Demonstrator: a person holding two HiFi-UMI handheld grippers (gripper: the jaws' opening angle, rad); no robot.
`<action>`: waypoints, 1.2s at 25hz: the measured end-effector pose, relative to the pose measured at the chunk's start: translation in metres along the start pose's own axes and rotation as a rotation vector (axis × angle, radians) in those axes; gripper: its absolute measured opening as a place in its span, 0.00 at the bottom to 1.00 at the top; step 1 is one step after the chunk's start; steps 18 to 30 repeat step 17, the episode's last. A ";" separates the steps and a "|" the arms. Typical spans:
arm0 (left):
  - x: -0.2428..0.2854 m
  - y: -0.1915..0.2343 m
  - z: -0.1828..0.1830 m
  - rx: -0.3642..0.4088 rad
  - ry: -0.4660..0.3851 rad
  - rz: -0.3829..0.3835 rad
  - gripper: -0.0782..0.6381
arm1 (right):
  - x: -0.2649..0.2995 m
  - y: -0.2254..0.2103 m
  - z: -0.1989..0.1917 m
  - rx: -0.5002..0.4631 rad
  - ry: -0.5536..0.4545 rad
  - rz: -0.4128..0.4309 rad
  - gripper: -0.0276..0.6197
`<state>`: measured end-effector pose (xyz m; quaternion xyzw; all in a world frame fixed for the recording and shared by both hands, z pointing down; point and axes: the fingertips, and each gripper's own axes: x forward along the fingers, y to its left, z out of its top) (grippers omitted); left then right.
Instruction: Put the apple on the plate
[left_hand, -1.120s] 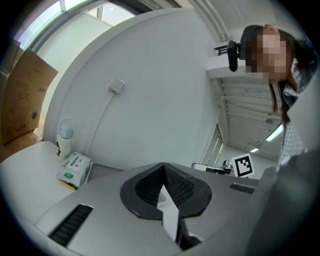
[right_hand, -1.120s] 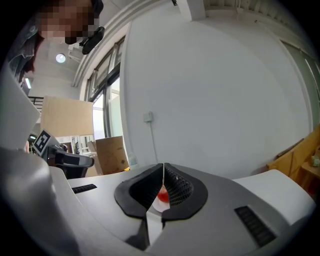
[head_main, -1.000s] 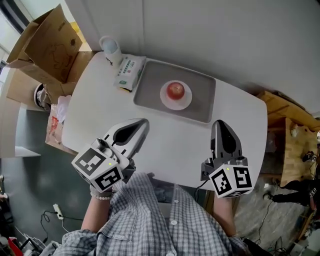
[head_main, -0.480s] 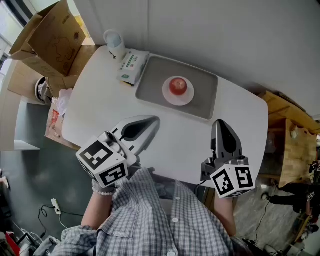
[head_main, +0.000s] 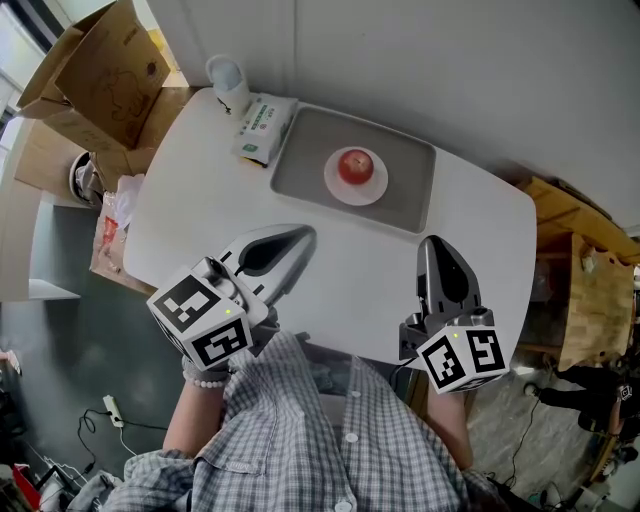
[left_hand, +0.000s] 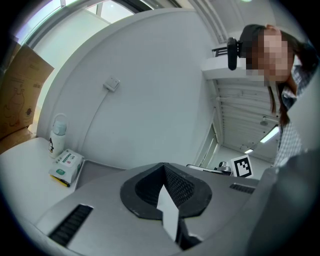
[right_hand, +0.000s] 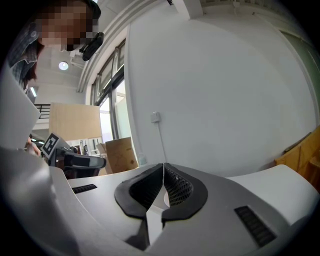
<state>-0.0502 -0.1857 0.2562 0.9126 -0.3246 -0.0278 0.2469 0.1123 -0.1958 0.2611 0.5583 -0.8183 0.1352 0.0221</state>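
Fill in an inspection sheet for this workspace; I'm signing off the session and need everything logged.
Surface: white table, grey tray on it.
Job's things: apple sits on the white plate, on the tray.
Clutter: wipes packet and bottle at the far left corner.
Grippers: left gripper and right gripper, fingers together, empty, near the table's near edge.
Cables: power strip and lead on the floor, left.
Surroundings: cardboard box, wooden furniture.
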 end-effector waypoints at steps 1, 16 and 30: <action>-0.001 0.000 0.000 -0.003 -0.001 -0.001 0.12 | 0.000 0.000 -0.001 -0.002 0.005 0.001 0.08; -0.003 -0.001 -0.006 -0.012 0.007 0.001 0.12 | 0.002 0.005 -0.015 0.011 0.036 0.015 0.08; -0.003 -0.001 -0.007 -0.012 0.008 0.001 0.12 | 0.002 0.005 -0.015 0.010 0.038 0.015 0.08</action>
